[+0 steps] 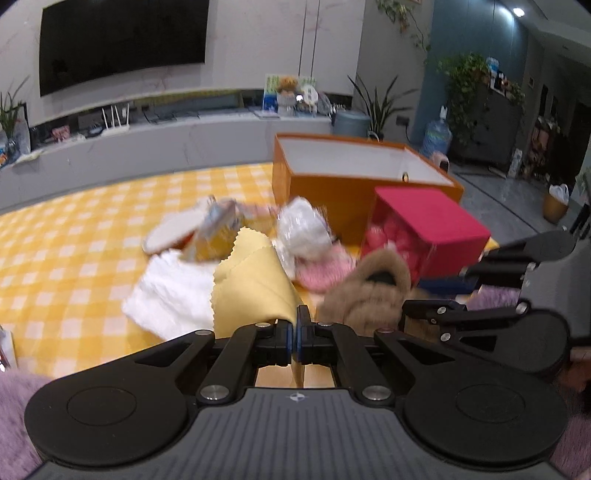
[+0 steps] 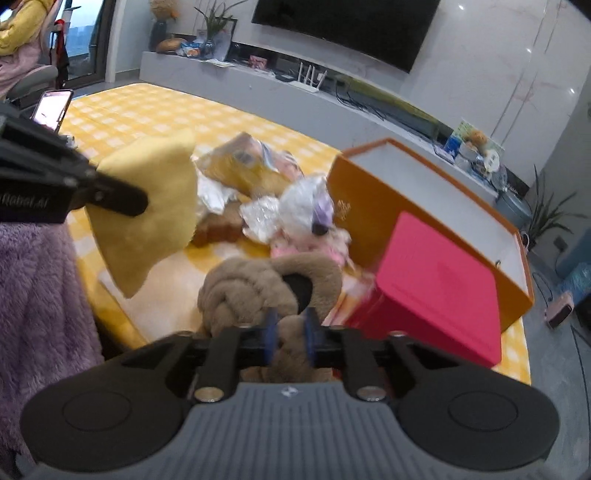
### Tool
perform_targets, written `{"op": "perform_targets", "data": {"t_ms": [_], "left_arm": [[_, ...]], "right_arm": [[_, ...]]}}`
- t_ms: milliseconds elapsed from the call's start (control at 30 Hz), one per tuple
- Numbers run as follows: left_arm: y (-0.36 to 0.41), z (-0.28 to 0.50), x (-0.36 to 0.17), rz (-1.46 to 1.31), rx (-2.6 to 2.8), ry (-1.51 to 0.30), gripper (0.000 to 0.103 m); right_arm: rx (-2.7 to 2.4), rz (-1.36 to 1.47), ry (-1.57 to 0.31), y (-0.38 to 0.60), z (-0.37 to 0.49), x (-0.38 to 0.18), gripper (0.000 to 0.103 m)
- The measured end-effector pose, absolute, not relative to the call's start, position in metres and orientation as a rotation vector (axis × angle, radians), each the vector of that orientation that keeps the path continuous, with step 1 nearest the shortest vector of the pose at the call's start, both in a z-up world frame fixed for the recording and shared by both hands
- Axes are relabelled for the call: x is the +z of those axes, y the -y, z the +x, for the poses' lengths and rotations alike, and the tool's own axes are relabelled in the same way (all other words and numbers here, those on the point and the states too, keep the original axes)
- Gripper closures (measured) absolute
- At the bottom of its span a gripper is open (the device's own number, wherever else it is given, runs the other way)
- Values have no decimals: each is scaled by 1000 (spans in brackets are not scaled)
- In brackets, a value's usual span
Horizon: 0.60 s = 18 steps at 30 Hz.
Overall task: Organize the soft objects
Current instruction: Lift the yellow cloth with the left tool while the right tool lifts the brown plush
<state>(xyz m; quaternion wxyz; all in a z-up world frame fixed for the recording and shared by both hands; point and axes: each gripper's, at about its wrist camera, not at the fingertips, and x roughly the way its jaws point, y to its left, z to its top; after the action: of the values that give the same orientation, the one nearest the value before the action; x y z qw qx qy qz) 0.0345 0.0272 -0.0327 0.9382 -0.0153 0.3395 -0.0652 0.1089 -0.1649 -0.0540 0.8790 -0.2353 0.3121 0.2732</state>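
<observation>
Orange box (image 1: pixel 332 184) stands open on checked cloth (image 1: pixel 74 236), red box (image 1: pixel 436 229) just before it. Left gripper (image 1: pixel 294 325) pinches yellow cloth (image 1: pixel 251 288), lifted. Right gripper (image 2: pixel 290 332) clamps brown knotted plush (image 2: pixel 255 288).

Each view looks forward and slightly down along its own fingers, close above the checked cloth (image 1: pixel 74 229). The left wrist view faces the pile at frame centre, the orange box (image 1: pixel 354 173) upper right. The right wrist view, perhaps angled from further right, shares pile, box and TV (image 2: pixel 351 22).
</observation>
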Motion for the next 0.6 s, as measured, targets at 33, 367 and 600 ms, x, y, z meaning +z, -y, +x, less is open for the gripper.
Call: {"op": "perform_targets", "data": {"t_ms": [33,367,600], "left_arm": [[-26,35,-36,-31,-136,-702,101],[-23,35,-62,-36,-151,-768,101],[-24,36,-67,-54,-156,-778,101]], "right_arm": [[587,-472,-656,168,109,-54,59],[542,-577,-788,153,128,-87,29],[510,-609,-859,148,140,-104,52]]}}
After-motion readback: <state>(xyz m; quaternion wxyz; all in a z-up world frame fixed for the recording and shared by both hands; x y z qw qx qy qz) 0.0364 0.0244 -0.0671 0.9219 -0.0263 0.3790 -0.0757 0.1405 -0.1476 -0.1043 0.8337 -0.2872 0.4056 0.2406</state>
